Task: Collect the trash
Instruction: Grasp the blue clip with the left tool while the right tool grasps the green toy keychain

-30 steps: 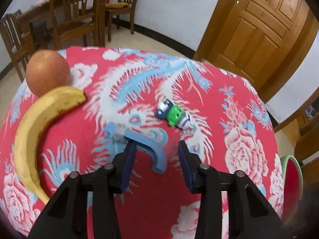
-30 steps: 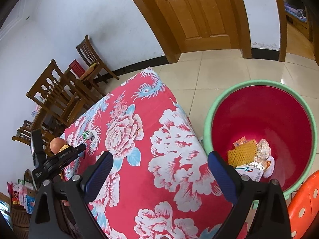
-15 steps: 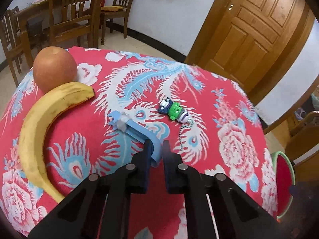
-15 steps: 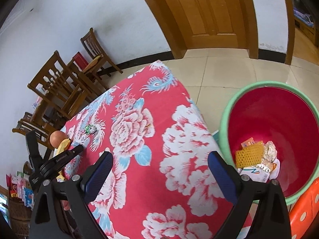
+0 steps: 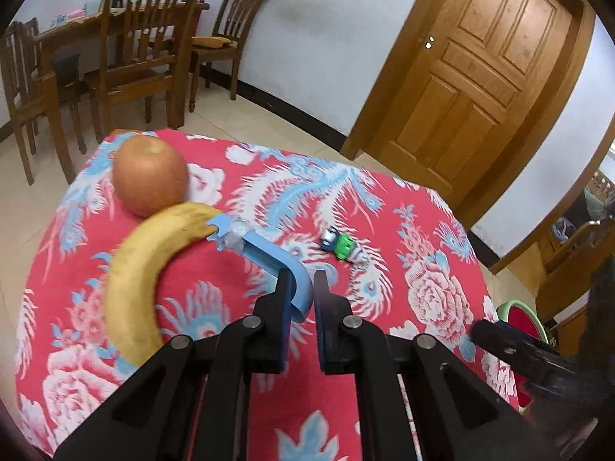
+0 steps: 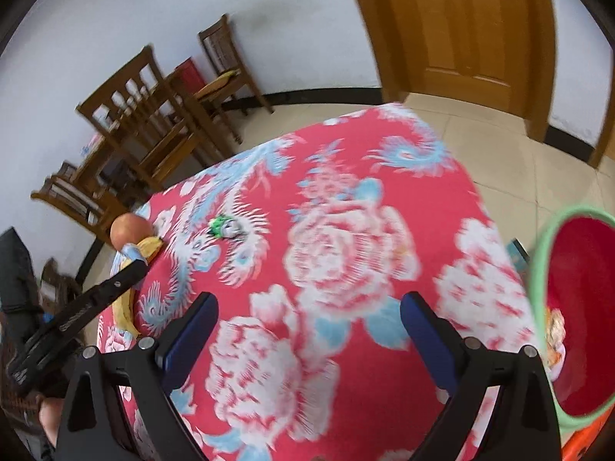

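My left gripper [image 5: 301,278] is shut on a curved light-blue plastic strip [image 5: 269,255] with a crumpled taped end, held lifted above the red floral tablecloth [image 5: 215,276]. The strip's end shows in the right wrist view [image 6: 132,251] beside the left gripper's arm. A small green and white wrapper [image 5: 340,246] lies on the cloth ahead of it; it also shows in the right wrist view [image 6: 223,226]. My right gripper [image 6: 309,319] is open and empty over the near part of the table. A red bin with a green rim [image 6: 538,269] stands at the right with trash inside.
A banana [image 5: 142,269] and an apple [image 5: 150,178] lie on the table's left part. Wooden chairs and a dining table [image 5: 127,57] stand behind. A wooden door [image 5: 480,77] is at the back right. The bin's rim shows low at the right [image 5: 519,313].
My left gripper closed on the blue strip and lifted it off the cloth. My right gripper swung left from the bin toward the table, staying open.
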Motion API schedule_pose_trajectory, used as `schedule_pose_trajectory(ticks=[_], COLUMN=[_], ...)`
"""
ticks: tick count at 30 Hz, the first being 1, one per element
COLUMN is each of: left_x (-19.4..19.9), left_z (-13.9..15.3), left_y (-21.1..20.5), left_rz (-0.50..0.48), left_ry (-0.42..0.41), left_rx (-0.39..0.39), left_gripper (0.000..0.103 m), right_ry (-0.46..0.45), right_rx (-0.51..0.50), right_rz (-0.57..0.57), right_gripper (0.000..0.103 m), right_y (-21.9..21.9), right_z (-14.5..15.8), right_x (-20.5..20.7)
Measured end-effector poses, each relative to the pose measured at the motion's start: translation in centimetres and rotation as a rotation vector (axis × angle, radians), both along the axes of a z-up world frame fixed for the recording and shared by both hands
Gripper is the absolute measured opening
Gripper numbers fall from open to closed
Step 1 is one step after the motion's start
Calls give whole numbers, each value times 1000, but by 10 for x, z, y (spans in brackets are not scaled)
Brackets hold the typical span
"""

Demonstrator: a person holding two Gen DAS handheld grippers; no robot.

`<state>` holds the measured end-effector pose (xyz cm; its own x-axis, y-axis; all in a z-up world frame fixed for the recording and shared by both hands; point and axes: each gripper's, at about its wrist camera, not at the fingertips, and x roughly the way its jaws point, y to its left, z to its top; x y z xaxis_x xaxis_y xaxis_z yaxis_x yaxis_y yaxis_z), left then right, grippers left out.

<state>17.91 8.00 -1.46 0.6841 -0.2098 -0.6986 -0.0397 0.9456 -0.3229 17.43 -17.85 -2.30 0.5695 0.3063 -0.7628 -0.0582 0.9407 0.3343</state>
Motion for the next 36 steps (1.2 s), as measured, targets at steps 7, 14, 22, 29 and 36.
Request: schedule_pose_trajectory(ticks=[7, 14, 22, 29, 36], left_x=[-5, -3, -5, -6, -7], left_z=[-1, -7, -7, -7, -5], left_y=[22, 32, 38, 35, 34], left_rz=[47, 64, 71, 54, 49], left_ry=[-28, -35, -47, -50, -54], left_rx=[-5, -28, -62, -71, -75], left_gripper=[10, 10, 10, 10, 10], right_ry=[2, -5, 5, -11, -11], right_rx=[-61, -106, -58, -111, -122], right_rz=[89, 129, 186, 194, 207], right_gripper=[94, 79, 64, 38, 23], right_y=[51, 87, 112, 126, 119], right_z=[-11, -24, -35, -39, -39], right_x=[34, 64, 89, 97, 90])
